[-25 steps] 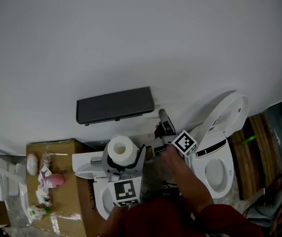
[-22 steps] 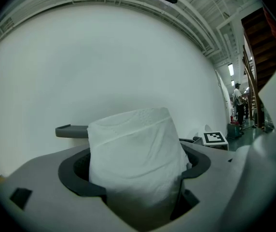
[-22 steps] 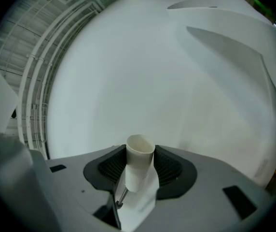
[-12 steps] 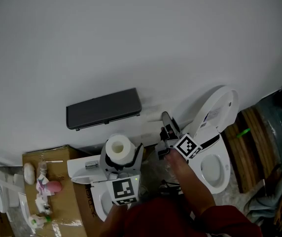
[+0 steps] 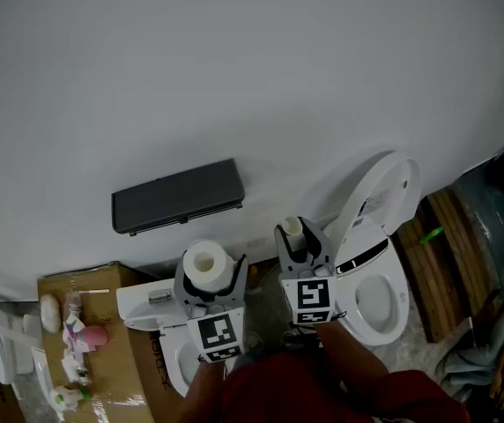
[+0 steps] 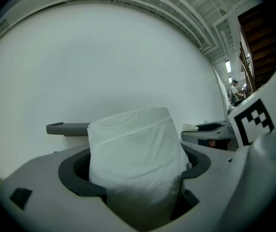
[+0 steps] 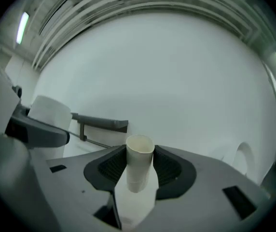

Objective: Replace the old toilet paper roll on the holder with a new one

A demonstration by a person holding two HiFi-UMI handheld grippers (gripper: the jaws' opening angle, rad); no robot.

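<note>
A full white toilet paper roll (image 5: 204, 261) stands upright between the jaws of my left gripper (image 5: 206, 273), which is shut on it; the roll (image 6: 135, 161) fills the left gripper view. My right gripper (image 5: 294, 238) is shut on an empty cardboard tube (image 5: 292, 226), also upright, and the tube (image 7: 139, 162) sits between the dark pads in the right gripper view. The dark grey holder with its shelf (image 5: 178, 196) hangs on the white wall above and left of both grippers. Its thin bar (image 7: 95, 140) under the shelf is bare.
A white toilet (image 5: 377, 282) with its lid raised stands right of the right gripper. A cardboard box (image 5: 102, 359) with several small items is at lower left. Wooden slats (image 5: 446, 254) lie at far right. The white wall (image 5: 252, 77) fills the upper view.
My right gripper has rolled from lying on its side to marker cube up, and the cardboard tube now stands upright in it. The left gripper with the roll has hardly shifted.
</note>
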